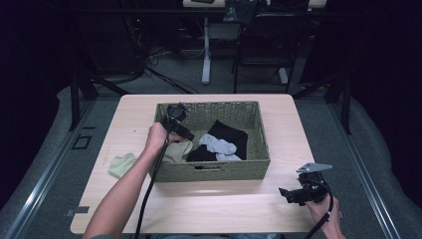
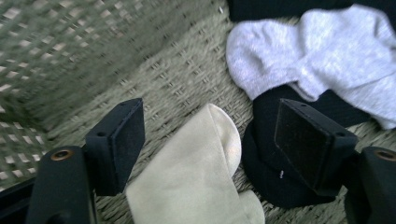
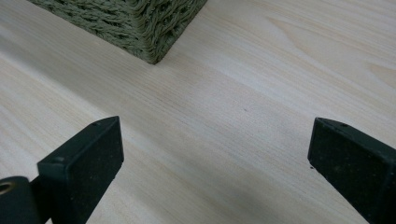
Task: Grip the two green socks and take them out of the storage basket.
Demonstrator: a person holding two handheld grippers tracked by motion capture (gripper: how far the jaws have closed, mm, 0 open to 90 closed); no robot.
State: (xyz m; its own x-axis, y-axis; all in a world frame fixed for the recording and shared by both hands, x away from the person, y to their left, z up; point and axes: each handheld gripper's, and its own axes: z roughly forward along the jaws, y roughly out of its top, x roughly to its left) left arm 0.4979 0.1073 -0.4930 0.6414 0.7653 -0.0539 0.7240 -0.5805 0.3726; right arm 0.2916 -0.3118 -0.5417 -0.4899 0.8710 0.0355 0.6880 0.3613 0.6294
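Your left gripper is inside the basket, jaws open, a cream sock lying between them, not clamped. White sock sits on black cloth mid-basket. A second cream sock lies on the worktop just left of the basket. Your right gripper hovers over bare worktop right of the basket's front corner, jaws wide open, holding nothing.
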